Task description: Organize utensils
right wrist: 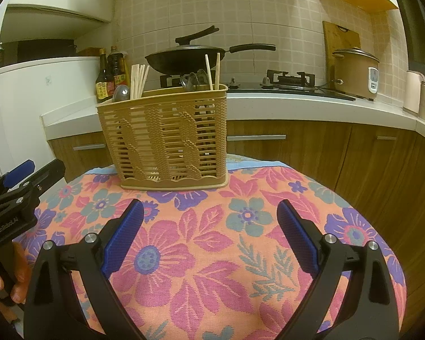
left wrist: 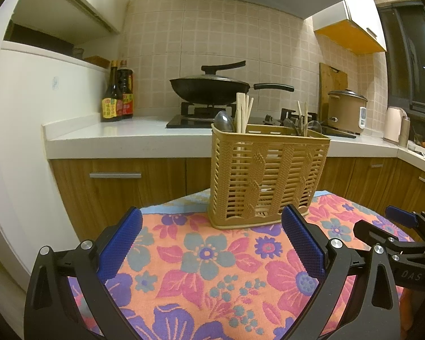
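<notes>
A tan plastic utensil basket (left wrist: pixel 266 178) stands upright at the far edge of a flowered cloth (left wrist: pixel 206 257); it also shows in the right wrist view (right wrist: pixel 167 138). Wooden chopsticks (left wrist: pixel 243 112) and a spoon (left wrist: pixel 224 121) stick out of its left side; more chopsticks (right wrist: pixel 213 70) and dark utensils (right wrist: pixel 194 80) stick out on the right. My left gripper (left wrist: pixel 211 221) is open and empty, short of the basket. My right gripper (right wrist: pixel 209 212) is open and empty, also short of it. Each gripper shows at the edge of the other's view.
Behind the cloth runs a white kitchen counter (left wrist: pixel 121 136) with wooden cabinets below. On it are sauce bottles (left wrist: pixel 117 93), a black wok (left wrist: pixel 209 86) on a stove, a rice cooker (left wrist: pixel 347 110) and a cutting board (left wrist: pixel 333 85).
</notes>
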`<state>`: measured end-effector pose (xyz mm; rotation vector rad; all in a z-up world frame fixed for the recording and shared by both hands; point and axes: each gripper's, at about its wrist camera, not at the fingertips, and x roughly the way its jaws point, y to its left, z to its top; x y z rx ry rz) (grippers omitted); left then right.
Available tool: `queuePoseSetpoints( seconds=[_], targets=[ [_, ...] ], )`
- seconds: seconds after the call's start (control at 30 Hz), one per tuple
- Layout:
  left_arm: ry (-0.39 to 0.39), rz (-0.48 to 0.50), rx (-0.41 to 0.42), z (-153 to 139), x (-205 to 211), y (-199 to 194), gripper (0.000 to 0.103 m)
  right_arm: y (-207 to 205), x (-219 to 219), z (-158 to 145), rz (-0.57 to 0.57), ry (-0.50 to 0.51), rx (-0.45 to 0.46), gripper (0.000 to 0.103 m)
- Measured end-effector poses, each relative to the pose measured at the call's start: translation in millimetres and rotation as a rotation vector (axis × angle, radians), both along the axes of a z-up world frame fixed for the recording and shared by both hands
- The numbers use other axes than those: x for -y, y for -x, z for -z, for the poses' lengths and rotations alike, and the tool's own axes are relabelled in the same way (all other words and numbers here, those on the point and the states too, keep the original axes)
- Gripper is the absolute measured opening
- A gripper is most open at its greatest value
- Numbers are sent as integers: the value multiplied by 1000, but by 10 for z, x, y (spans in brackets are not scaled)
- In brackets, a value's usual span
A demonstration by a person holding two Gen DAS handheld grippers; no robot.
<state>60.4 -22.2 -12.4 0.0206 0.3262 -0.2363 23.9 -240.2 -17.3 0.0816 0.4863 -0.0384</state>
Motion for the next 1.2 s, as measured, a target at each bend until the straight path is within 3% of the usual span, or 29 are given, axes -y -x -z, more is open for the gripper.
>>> queuePoseSetpoints(
  seconds=[1.2],
  targets=[
    [-1,10,2,-11,1,34,95,-32,21,27,5,-15,-12,90]
  ],
)
